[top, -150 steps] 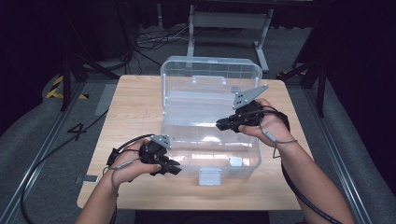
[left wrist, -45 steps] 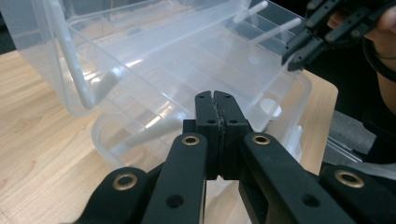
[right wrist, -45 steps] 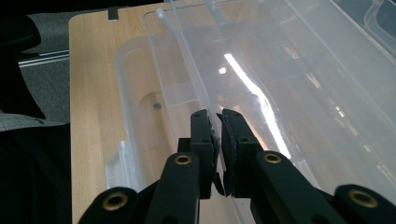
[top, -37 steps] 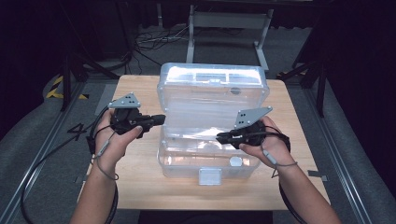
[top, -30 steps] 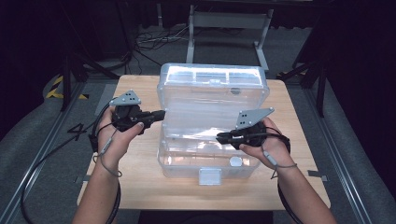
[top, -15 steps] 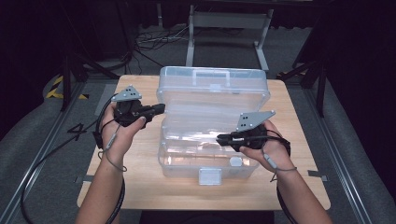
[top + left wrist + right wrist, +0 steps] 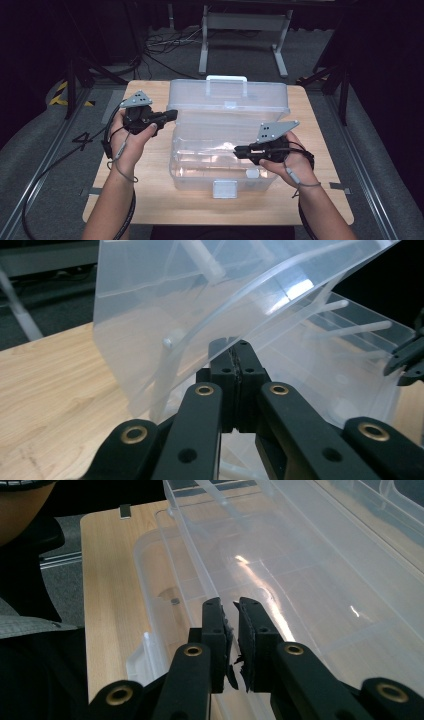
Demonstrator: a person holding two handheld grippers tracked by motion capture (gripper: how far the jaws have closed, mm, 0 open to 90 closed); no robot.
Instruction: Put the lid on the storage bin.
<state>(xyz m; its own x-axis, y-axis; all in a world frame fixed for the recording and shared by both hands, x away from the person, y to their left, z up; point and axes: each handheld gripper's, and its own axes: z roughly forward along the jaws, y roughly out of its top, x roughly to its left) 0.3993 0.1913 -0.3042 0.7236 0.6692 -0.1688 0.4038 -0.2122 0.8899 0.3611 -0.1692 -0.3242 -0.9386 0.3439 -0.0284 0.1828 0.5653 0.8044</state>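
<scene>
The clear box [image 7: 225,165] sits mid-tabletop, its lid [image 7: 227,102] half raised toward the far edge. The left tool [image 7: 170,116], clenched on the lid's side edge, swings it. The right tool [image 7: 239,150] grips the box's rim, steadying the base against sliding.

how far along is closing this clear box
Roughly midway. Done: the lid is off its wide-open position and tilted over the clear box. In hand: the left gripper, jaws shut, is at the lid's left edge, while the right gripper sits at the box's right rim, jaws nearly closed. Left: lowering the lid fully and fastening the front latch, which isn't engaged.
</scene>
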